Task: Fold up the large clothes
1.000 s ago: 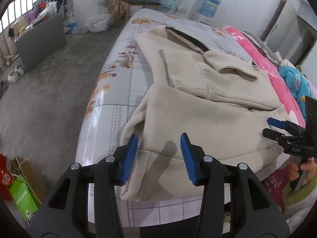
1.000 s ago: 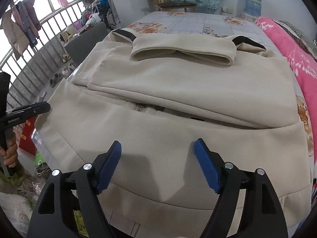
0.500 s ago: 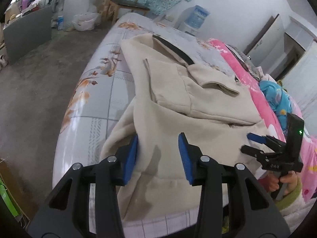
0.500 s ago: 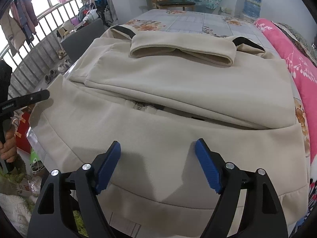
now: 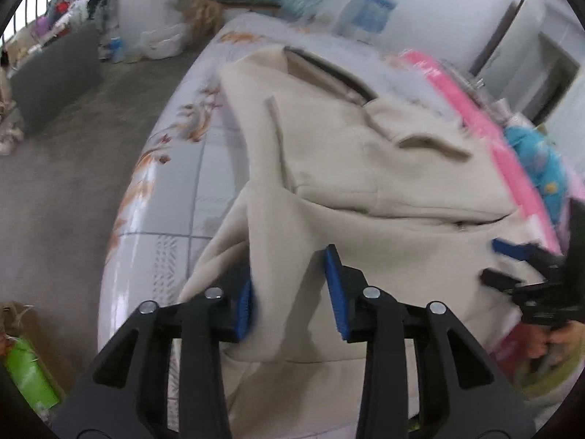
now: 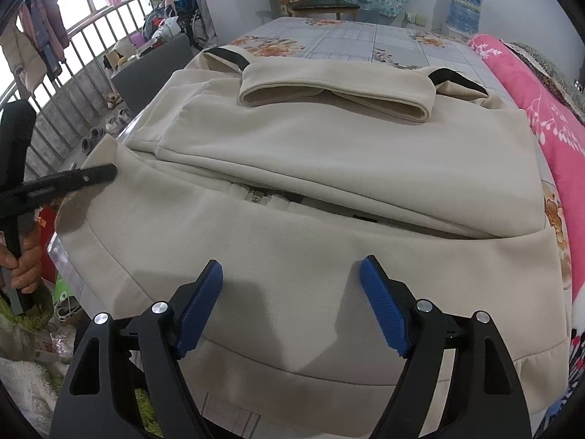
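A large beige zip jacket lies folded on the bed, sleeves laid across its chest. My left gripper is at the jacket's left bottom corner. Its jaws are closing with a raised fold of the hem between them; the left pad is partly behind the cloth, the right pad still stands clear of it. In the right wrist view that left gripper reaches the garment's left edge. My right gripper hovers open over the bottom hem, with nothing between its fingers; it also shows at the right edge.
The bed has a grey floral sheet and drops to a concrete floor on the left. A pink blanket runs along the right side. A wooden chair stands beyond the bed, a railing at left.
My left gripper has moved forward and down onto the jacket's left hem corner, and its jaws have narrowed around the cloth. The right gripper has stayed put.
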A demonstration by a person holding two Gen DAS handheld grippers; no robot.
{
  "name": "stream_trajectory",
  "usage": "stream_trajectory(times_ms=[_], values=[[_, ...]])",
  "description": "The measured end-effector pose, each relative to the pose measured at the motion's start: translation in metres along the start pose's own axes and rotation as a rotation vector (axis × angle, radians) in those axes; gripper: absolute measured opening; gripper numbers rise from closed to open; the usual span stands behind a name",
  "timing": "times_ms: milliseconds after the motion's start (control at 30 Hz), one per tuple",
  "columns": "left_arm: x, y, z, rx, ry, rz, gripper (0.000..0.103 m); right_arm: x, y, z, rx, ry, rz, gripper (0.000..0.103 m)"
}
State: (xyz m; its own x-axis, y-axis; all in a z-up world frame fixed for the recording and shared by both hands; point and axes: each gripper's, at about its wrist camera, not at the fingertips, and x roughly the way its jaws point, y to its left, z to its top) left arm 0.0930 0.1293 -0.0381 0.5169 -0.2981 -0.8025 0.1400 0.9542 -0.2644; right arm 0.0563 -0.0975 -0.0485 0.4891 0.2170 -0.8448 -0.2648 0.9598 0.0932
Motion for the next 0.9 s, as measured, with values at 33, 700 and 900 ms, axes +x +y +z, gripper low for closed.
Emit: stream_trajectory(times_ms=[33, 700, 900], values=[[0.000, -0.004, 0.001, 0.012, 0.004, 0.026, 0.032, 0.000, 0.000, 0.000, 0.001, -0.001, 0.001, 0.076], [0.002, -0.054, -0.005, 0.204, 0.019, 0.365, 0.017, -0.023, -0.040, -0.013, 0.073, -0.015, -0.159, 0.076], [0.004, -0.055, -0.005, 0.206, 0.022, 0.377, 0.017, -0.012, -0.044, -0.017, 0.083, 0.021, -0.158, 0.086]])
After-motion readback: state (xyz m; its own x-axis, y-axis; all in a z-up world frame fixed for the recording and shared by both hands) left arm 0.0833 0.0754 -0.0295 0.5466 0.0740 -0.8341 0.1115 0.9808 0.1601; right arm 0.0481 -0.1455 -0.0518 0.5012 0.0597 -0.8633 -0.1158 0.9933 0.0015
